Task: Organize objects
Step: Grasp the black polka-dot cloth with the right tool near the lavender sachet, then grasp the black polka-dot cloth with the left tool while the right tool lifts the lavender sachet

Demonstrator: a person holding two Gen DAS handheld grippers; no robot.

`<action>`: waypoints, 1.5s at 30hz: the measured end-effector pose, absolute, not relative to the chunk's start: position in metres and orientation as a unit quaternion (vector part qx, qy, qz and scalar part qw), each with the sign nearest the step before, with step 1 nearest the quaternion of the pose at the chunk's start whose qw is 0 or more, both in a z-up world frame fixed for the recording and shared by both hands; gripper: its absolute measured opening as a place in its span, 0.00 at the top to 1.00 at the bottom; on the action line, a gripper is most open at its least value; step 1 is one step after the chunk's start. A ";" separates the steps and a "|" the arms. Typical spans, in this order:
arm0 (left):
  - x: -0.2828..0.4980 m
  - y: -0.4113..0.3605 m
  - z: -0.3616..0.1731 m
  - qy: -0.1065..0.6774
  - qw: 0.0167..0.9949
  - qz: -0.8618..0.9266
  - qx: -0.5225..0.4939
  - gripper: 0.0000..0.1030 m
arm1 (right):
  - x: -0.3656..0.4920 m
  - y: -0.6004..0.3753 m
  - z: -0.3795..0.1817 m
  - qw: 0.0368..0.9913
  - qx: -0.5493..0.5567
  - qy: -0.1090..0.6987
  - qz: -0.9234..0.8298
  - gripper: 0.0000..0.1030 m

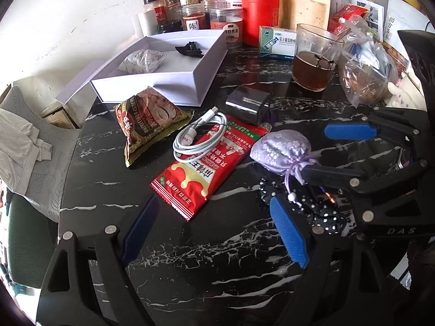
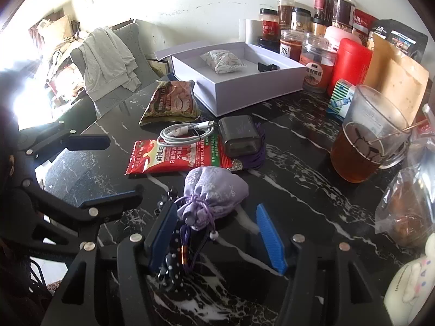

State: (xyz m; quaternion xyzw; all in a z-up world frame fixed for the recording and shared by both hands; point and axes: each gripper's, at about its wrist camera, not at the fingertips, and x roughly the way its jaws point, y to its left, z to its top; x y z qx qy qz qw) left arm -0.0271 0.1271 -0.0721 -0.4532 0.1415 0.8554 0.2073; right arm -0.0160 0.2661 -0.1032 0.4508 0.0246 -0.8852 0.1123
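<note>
Lavender drawstring pouch (image 1: 274, 150) is seen from the left wrist camera lying on the black marbled bench (image 1: 190, 258), just right of a red snack packet (image 1: 206, 163) that carries a coiled white cable (image 1: 199, 138). Its long axis runs on a diagonal, the rounded body toward the upper left and the tied neck toward the lower right. The left gripper (image 1: 214, 232) is held wide open above bare bench, with nothing between its blue-padded fingers (image 1: 289, 233). The right gripper (image 1: 326, 152) is seen at the right, its fingers spread on either side of the pouch neck. A white open box (image 1: 163, 81) stands behind.

From the right wrist camera, the pouch (image 2: 214, 190) is seen ahead with its tied neck pointing toward the camera and its body away. The right gripper (image 2: 216, 237) is partly open; the neck and its cords lie between the fingers (image 2: 270, 240). The right pad is clear of the pouch; contact at the left pad cannot be told. A black polka-dot fabric piece (image 2: 172, 266) lies against the left pad. The left gripper (image 2: 108, 167) is seen open at the left.
</note>
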 end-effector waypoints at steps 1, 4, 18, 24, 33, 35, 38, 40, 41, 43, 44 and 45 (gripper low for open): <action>-0.028 0.125 -0.073 0.140 0.205 0.855 -0.455 0.19 | -0.019 0.266 -0.105 0.114 0.454 0.023 -0.883 0.40; -0.032 0.121 -0.076 0.135 0.201 0.854 -0.460 0.19 | -0.026 0.266 -0.113 0.121 0.463 0.013 -0.878 0.40; -0.030 0.129 -0.077 0.132 0.219 0.848 -0.464 0.19 | -0.028 0.274 -0.116 0.124 0.462 0.007 -0.878 0.61; -0.018 0.146 -0.076 0.132 0.239 0.842 -0.465 0.19 | -0.013 0.286 -0.109 0.113 0.456 0.011 -0.883 0.62; -0.006 0.178 -0.086 0.140 0.258 0.830 -0.475 0.19 | 0.009 0.304 -0.107 0.106 0.452 0.002 -0.886 0.62; -0.004 0.184 -0.089 0.144 0.258 0.830 -0.474 0.19 | 0.014 0.309 -0.105 0.104 0.449 -0.001 -0.888 0.62; -0.003 0.191 -0.092 0.142 0.259 0.828 -0.476 0.19 | 0.020 0.314 -0.103 0.099 0.447 -0.001 -0.889 0.62; -0.004 0.194 -0.094 0.140 0.260 0.827 -0.478 0.19 | 0.024 0.317 -0.101 0.101 0.445 -0.003 -0.890 0.62; -0.005 0.196 -0.095 0.140 0.260 0.827 -0.478 0.19 | 0.025 0.318 -0.100 0.101 0.445 -0.005 -0.890 0.62; -0.005 0.199 -0.097 0.141 0.261 0.827 -0.478 0.19 | 0.029 0.321 -0.098 0.100 0.442 -0.008 -0.891 0.62; -0.005 0.200 -0.098 0.141 0.260 0.827 -0.479 0.19 | 0.030 0.321 -0.097 0.099 0.441 -0.008 -0.892 0.62; -0.005 0.201 -0.099 0.140 0.261 0.825 -0.481 0.19 | 0.032 0.322 -0.095 0.098 0.439 -0.008 -0.893 0.62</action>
